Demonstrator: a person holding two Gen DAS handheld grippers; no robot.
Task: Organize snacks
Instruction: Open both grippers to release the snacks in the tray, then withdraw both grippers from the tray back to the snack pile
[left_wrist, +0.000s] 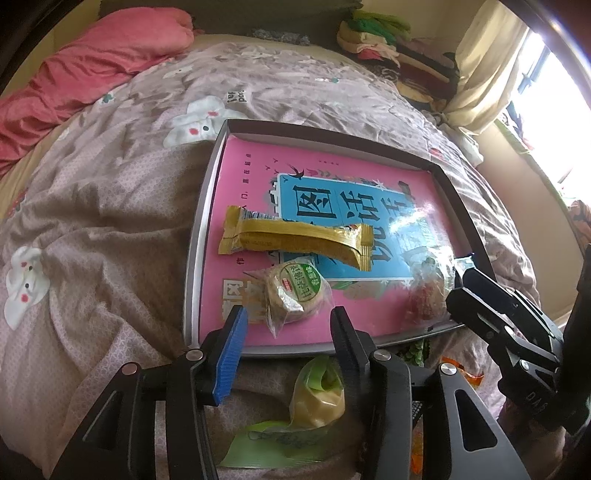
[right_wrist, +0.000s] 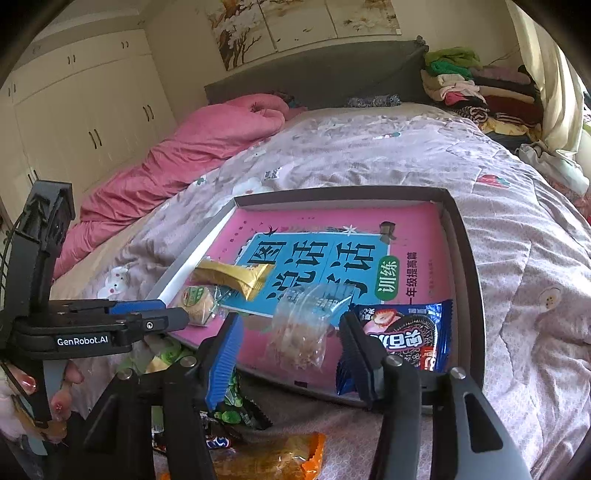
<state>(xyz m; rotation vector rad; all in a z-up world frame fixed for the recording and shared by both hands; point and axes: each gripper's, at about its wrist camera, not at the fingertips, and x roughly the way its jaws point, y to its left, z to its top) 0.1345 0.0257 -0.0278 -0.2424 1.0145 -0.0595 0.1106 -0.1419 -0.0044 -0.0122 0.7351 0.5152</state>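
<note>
Left wrist view: four snacks lie in the tray (left_wrist: 207, 206), centre frame.
Both grippers, left gripper (left_wrist: 286, 323) and right gripper (right_wrist: 291, 334), gape wide, empty; loose packets (right_wrist: 269, 456), perhaps four, wait at bottom.

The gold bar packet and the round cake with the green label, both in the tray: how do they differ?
The gold bar packet is long, flat and opaque; the round cake is short, thick and wrapped in clear film. The packet lies farther from the left tongs; the cake lies just ahead of them. Both rest on the pink book.
</note>
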